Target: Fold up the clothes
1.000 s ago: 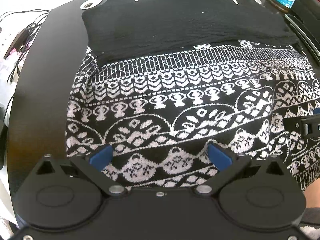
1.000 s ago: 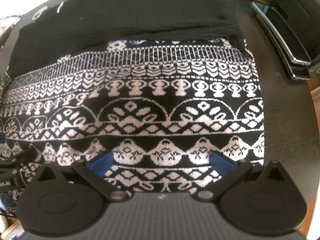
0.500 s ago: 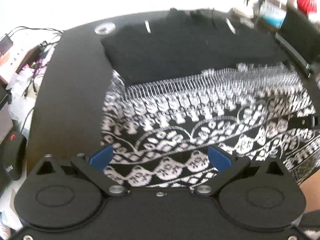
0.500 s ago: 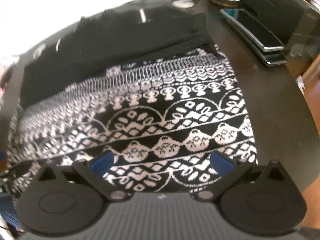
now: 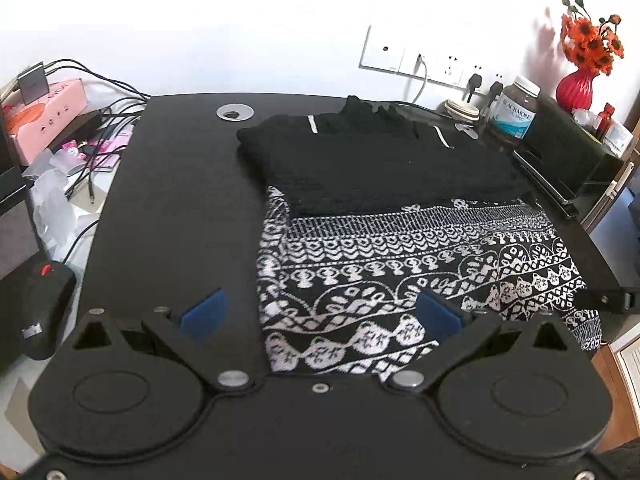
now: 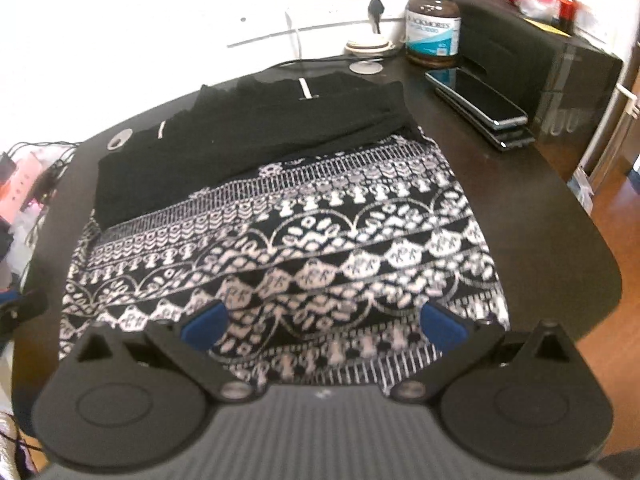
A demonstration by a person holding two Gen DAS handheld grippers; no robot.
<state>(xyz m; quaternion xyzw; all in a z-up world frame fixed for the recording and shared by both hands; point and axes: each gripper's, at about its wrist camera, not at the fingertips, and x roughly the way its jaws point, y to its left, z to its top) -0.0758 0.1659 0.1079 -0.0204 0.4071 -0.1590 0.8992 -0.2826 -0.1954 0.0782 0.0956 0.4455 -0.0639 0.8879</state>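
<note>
Fingers (image 5: 202, 312) of both grippers spread, gripping nothing.
Patterned garment (image 5: 420, 276) lies flat on counter (image 5: 172, 200); next fold likely requires seizing near hem.

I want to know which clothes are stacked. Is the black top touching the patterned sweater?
Touching. In the left wrist view the black top lies over the far edge of the patterned sweater.

You are at a dark desk in a home room.

A white wall with power sockets (image 5: 448, 66) rises behind the desk (image 5: 180, 184). A supplement jar (image 5: 516, 106), red vase of orange flowers (image 5: 580, 84), tangled cables (image 5: 100, 108) and wooden floor (image 6: 616, 216) surround your folded clothes (image 5: 400, 220).
</note>
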